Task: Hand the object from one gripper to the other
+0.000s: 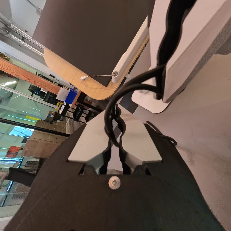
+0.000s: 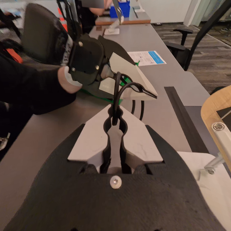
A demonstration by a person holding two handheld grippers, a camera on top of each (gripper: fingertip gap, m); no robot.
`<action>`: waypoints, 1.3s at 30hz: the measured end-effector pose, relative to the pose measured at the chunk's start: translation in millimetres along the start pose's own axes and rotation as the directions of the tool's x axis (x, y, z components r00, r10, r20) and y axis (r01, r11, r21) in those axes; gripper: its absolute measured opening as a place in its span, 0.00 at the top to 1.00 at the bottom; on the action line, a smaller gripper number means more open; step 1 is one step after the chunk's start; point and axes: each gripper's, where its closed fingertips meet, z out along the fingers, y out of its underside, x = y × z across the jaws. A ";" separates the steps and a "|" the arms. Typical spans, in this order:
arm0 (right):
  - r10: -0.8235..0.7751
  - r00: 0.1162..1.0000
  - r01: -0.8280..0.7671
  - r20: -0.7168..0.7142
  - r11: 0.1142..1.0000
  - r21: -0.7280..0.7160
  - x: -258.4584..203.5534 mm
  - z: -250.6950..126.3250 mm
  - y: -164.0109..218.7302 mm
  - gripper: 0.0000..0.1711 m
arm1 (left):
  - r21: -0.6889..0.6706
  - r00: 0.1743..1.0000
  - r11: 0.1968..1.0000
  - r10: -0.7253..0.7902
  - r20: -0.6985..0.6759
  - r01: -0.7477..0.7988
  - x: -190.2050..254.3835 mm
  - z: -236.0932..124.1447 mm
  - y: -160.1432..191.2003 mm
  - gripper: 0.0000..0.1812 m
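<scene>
A black cable runs in a loop between both grippers above the grey table. My right gripper is shut on one strand of the cable near its fingertips. My left gripper, held by a gloved hand, lies sideways just beyond it, and its jaws are shut on the cable too. In the left wrist view the left gripper pinches the cable. The cable curves up into the right gripper at the upper right. More cable loops hang behind the grippers.
A wooden board on a white bracket and base plate stands at the right. A printed sheet lies farther back on the table, with a green object under the left gripper. A dark slot runs along the table. Office chairs stand nearby. There is about 8 cm between the tips of the two grippers. The dark slot lies around 25 cm away from my left fingertips.
</scene>
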 end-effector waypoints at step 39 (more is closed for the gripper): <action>-0.031 0.998 0.042 0.059 0.980 -0.194 -20.7 -1.3 24.5 0.99 | 0.297 0.963 0.931 0.250 -0.100 -0.211 39.8 -63.9 -76.9 0.78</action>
